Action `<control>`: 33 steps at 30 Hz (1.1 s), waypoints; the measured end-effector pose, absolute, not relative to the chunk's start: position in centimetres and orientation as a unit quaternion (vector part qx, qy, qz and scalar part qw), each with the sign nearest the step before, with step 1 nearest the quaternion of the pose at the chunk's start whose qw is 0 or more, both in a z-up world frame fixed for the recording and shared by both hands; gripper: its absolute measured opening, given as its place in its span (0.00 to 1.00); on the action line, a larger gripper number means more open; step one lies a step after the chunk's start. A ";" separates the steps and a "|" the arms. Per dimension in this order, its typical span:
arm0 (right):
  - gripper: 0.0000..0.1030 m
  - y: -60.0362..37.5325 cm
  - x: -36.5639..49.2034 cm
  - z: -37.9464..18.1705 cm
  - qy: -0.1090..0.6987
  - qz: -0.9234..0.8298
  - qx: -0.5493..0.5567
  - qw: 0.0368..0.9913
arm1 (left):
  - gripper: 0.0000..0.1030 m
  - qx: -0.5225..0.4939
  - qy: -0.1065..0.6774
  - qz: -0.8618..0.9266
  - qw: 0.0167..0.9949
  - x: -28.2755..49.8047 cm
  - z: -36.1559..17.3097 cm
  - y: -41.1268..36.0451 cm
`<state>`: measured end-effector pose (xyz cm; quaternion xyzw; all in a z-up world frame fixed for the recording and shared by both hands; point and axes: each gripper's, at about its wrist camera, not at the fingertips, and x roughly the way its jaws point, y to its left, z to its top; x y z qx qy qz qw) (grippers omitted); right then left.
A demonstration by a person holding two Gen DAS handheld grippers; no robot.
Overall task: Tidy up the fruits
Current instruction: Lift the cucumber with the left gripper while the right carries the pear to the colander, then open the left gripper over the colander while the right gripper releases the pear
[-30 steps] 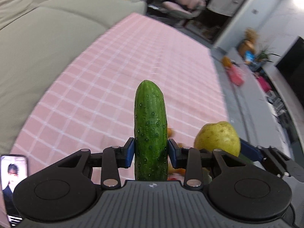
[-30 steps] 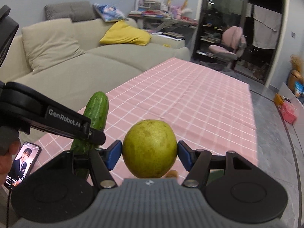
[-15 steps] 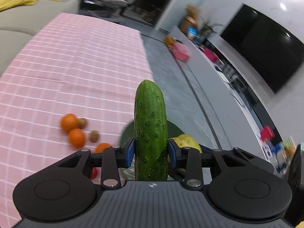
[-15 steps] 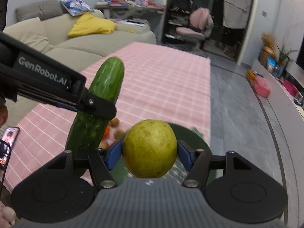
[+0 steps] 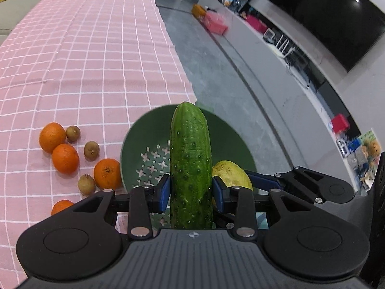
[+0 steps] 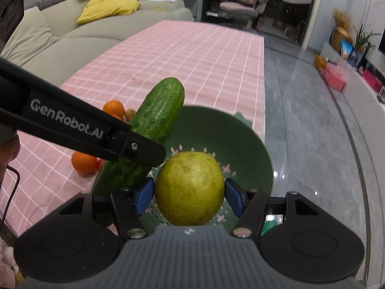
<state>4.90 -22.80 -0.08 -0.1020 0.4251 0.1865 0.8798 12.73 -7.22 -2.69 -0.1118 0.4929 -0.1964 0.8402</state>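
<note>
Cucumber (image 5: pixel 191 166) fills the middle of the left wrist view, clamped upright between the blue pads (image 5: pixel 164 192) of the left gripper (image 5: pixel 191 193), its tip pointing away over the bowl. Pear (image 6: pixel 190 187), yellow-green and speckled, sits squeezed between the pads of the right gripper (image 6: pixel 190 196) in the right wrist view; from the left camera it shows just right of the cucumber.

Both fruits hang over a dark green bowl (image 5: pixel 231 134) with cross-shaped holes in its bottom, which stands at the near corner of the table, on a pink checked cloth (image 5: pixel 96 48). From the right camera the left gripper's black finger crosses the cucumber, which leans toward the bowl's left rim.

Left of the bowl, on the cloth, lie four oranges (image 5: pixel 65 158), one of them just beside the bowl's wall and one half hidden behind the gripper body, with three small brown fruits (image 5: pixel 91 150) scattered among them.

Farther off, a beige sofa (image 6: pixel 72 36) with a yellow cushion (image 6: pixel 108 7) runs along the table's left side, a pink chair (image 6: pixel 247 0) stands past its far end, and a dark TV (image 5: pixel 336 16) hangs on the right wall.
</note>
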 end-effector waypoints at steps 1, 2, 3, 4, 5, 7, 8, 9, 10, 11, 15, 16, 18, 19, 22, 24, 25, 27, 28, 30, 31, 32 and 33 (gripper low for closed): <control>0.59 -23.0 5.1 -0.4 0.430 0.186 -0.102 0.878 | 0.40 -0.106 0.496 -0.198 0.839 12.9 -3.0 -7.4; 0.59 -23.0 5.3 -0.7 0.435 0.187 -0.102 0.875 | 0.40 -0.103 0.499 -0.198 0.837 13.1 -3.2 -7.6; 0.59 -23.1 5.3 -0.9 0.438 0.187 -0.101 0.873 | 0.40 -0.100 0.502 -0.199 0.835 13.2 -3.4 -7.7; 0.59 -23.1 5.5 -1.2 0.443 0.188 -0.100 0.871 | 0.40 -0.100 0.507 -0.199 0.833 13.4 -3.6 -7.8; 0.59 -23.2 5.8 -1.3 0.447 0.188 -0.099 0.869 | 0.40 -0.102 0.510 -0.199 0.831 13.5 -3.8 -7.8; 0.59 -23.1 6.1 -1.7 0.456 0.188 -0.098 0.864 | 0.40 -0.102 0.516 -0.202 0.826 13.9 -4.2 -7.9; 0.59 -23.1 6.2 -2.0 0.460 0.189 -0.100 0.862 | 0.40 -0.102 0.520 -0.203 0.823 14.0 -4.4 -7.9; 0.59 -23.0 6.4 -2.2 0.464 0.190 -0.103 0.859 | 0.40 -0.101 0.525 -0.206 0.820 14.2 -4.7 -7.9; 0.59 -22.8 6.4 -2.5 0.468 0.189 -0.106 0.857 | 0.40 -0.100 0.530 -0.209 0.816 14.5 -4.9 -8.0; 0.59 -22.8 6.6 -2.7 0.472 0.189 -0.109 0.854 | 0.40 -0.099 0.534 -0.211 0.813 14.7 -5.1 -8.0; 0.59 -22.9 6.9 -3.7 0.490 0.191 -0.108 0.843 | 0.40 -0.098 0.547 -0.205 0.806 15.1 -6.1 -7.9; 0.59 -22.9 7.0 -3.8 0.494 0.192 -0.108 0.841 | 0.40 -0.097 0.549 -0.202 0.805 15.2 -6.4 -8.0; 0.59 -22.6 7.2 -4.0 0.500 0.192 -0.112 0.837 | 0.40 -0.094 0.553 -0.199 0.804 15.3 -6.8 -8.0; 0.59 -22.5 7.3 -4.2 0.503 0.192 -0.113 0.835 | 0.40 -0.086 0.553 -0.196 0.805 15.3 -6.8 -8.2; 0.59 -22.1 7.5 -4.6 0.511 0.196 -0.117 0.829 | 0.40 -0.062 0.550 -0.190 0.811 15.1 -6.8 -8.6; 0.59 -21.8 7.5 -4.8 0.515 0.197 -0.123 0.825 | 0.40 -0.054 0.548 -0.191 0.813 15.0 -6.7 -8.8; 0.59 -21.7 7.6 -4.8 0.516 0.197 -0.126 0.824 | 0.41 -0.050 0.547 -0.191 0.813 15.0 -6.6 -8.8; 0.59 -21.6 7.7 -4.5 0.510 0.195 -0.125 0.829 | 0.43 -0.046 0.539 -0.196 0.818 14.9 -6.3 -9.0; 0.62 -21.6 7.8 -4.2 0.504 0.191 -0.124 0.833 | 0.43 -0.051 0.538 -0.198 0.818 14.9 -6.2 -8.9; 0.65 -21.6 8.1 -4.1 0.506 0.182 -0.127 0.834 | 0.46 -0.069 0.540 -0.197 0.815 15.0 -6.1 -8.5; 0.65 -21.6 8.2 -4.1 0.505 0.183 -0.122 0.834 | 0.46 -0.075 0.540 -0.195 0.815 14.9 -6.1 -8.3; 0.65 -21.6 8.2 -4.1 0.507 0.182 -0.120 0.834 | 0.46 -0.080 0.539 -0.193 0.816 14.9 -5.9 -8.0; 0.65 -21.6 8.2 -4.0 0.505 0.181 -0.120 0.835 | 0.47 -0.085 0.535 -0.192 0.818 14.8 -5.7 -7.7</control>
